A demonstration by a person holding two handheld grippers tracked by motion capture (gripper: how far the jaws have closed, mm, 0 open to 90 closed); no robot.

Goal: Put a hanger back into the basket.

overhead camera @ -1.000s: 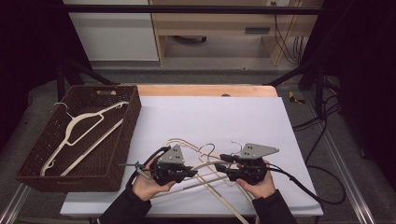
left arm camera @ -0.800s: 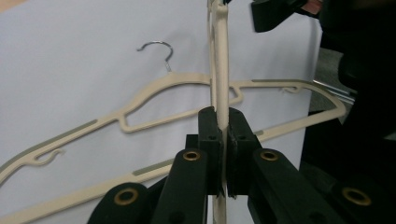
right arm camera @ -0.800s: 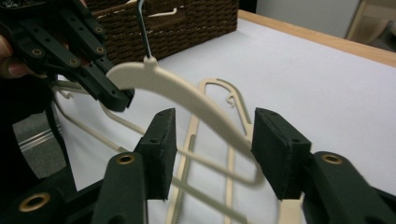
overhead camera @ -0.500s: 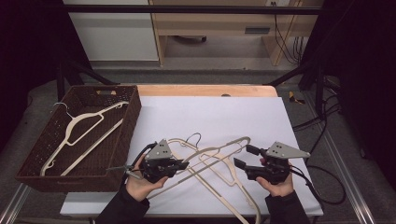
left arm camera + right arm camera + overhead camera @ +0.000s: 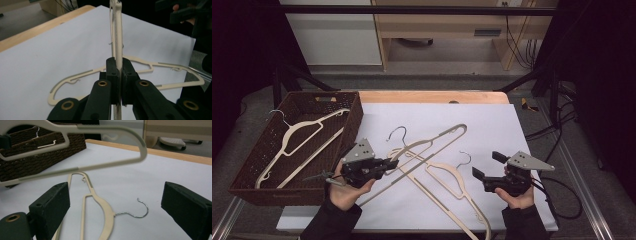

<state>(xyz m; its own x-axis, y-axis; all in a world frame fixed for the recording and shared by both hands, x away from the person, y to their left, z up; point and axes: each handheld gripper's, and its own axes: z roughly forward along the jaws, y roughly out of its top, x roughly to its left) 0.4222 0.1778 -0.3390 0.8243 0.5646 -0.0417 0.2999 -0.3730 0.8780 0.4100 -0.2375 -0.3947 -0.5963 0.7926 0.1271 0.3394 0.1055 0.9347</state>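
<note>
At the near edge of the surface, the left gripper has its fingers clenched on one arm of a cream hanger, which is lifted off the white sheet and slants up toward the far right. The right gripper sits near right with its fingers released; they have just been opening, and nothing lies between them. A second hanger lies flat between the two hands, its wire hook pointing far.

The held hanger looks thin, light and fairly stiff, probably plastic, though the material is hard to tell for sure. A slim bar like this may swivel in a single pinch, so a hold near the shoulder or neck should steady it better than one at the tip. Its hook could snag the lying hanger beneath.

Far left, the wicker basket already holds another hanger; its raised rim needs clearing. The far right of the sheet offers open room for swinging.
</note>
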